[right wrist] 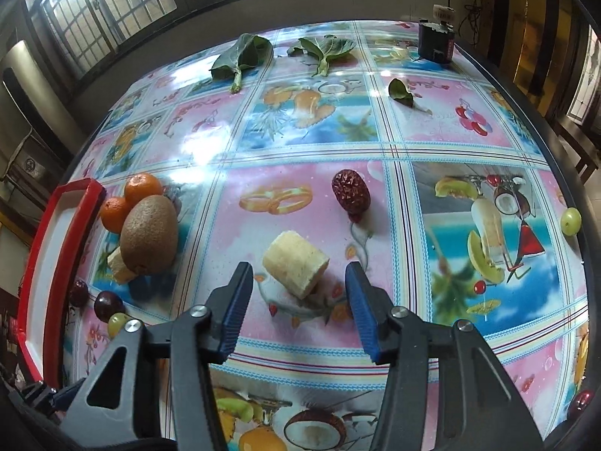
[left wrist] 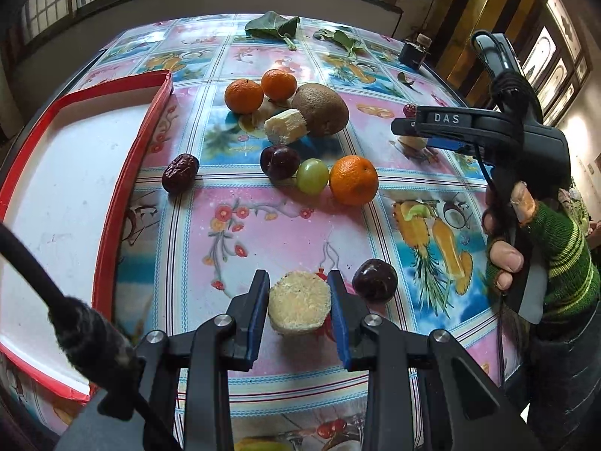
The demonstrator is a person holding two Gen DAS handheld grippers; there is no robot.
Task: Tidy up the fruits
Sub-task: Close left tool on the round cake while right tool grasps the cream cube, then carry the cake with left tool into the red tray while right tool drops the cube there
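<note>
My left gripper [left wrist: 298,276] is shut on a pale, fibrous sugarcane chunk [left wrist: 299,302], with both blue pads pressed on its sides just above the tablecloth. A dark plum [left wrist: 374,280] lies just right of the right finger. My right gripper [right wrist: 299,267] is open, and a second sugarcane chunk [right wrist: 295,263] lies on the table between its fingers, untouched. In the left wrist view the right gripper [left wrist: 398,127] shows side-on over that chunk [left wrist: 413,141]. Loose fruit: oranges [left wrist: 244,96] [left wrist: 353,179], a kiwi [left wrist: 320,109], a green grape [left wrist: 312,176], a red date [left wrist: 180,173].
A red-rimmed white tray [left wrist: 75,188] lies at the left, seen also as the tray [right wrist: 33,263]. Another date [right wrist: 351,191] sits beyond the right gripper, and a grape [right wrist: 571,221] near the right table edge. Leaves [right wrist: 240,56] and a dark jar [right wrist: 435,43] stand at the far side. A hand in a green striped sleeve [left wrist: 563,263] holds the right gripper.
</note>
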